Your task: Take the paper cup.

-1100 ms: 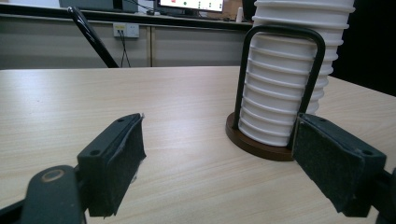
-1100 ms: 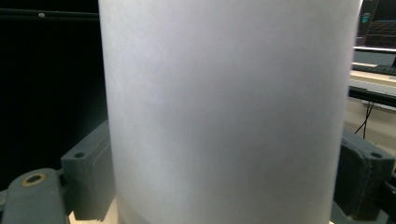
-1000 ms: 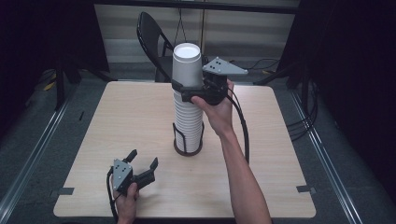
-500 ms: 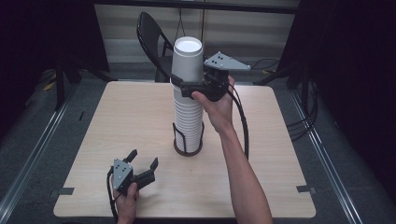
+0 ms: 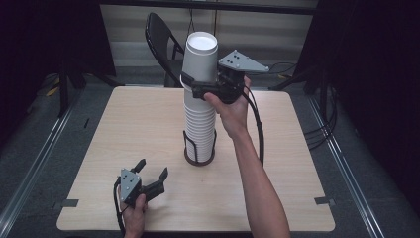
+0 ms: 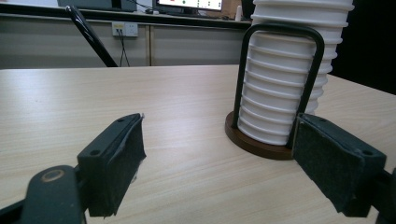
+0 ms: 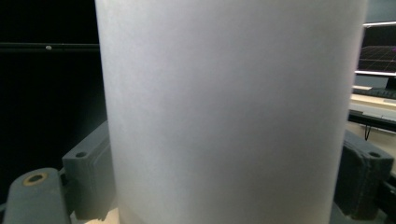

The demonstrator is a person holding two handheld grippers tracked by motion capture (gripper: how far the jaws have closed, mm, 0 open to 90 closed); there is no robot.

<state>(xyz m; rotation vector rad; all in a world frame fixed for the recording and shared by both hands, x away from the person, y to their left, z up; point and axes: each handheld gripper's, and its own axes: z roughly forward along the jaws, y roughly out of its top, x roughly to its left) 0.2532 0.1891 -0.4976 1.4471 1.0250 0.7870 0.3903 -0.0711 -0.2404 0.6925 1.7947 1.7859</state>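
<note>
One top cup (image 5: 200,62) clamped in my right gripper (image 5: 198,90), at the top of one stack of white cups (image 5: 199,126) in one wire holder (image 5: 199,150), mid-table. Left gripper (image 5: 152,181) wide open, holding nothing, low over the near-left table (image 5: 124,129). One black chair (image 5: 161,42) behind; dark room.

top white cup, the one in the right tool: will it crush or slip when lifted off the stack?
The top cup looks like thin-walled paper, so probably light and easy to dent under a hard squeeze. Its smooth, tapered wall may slip between the right tool pads. The tall stack could wobble, though the wire holder braces its base.
</note>
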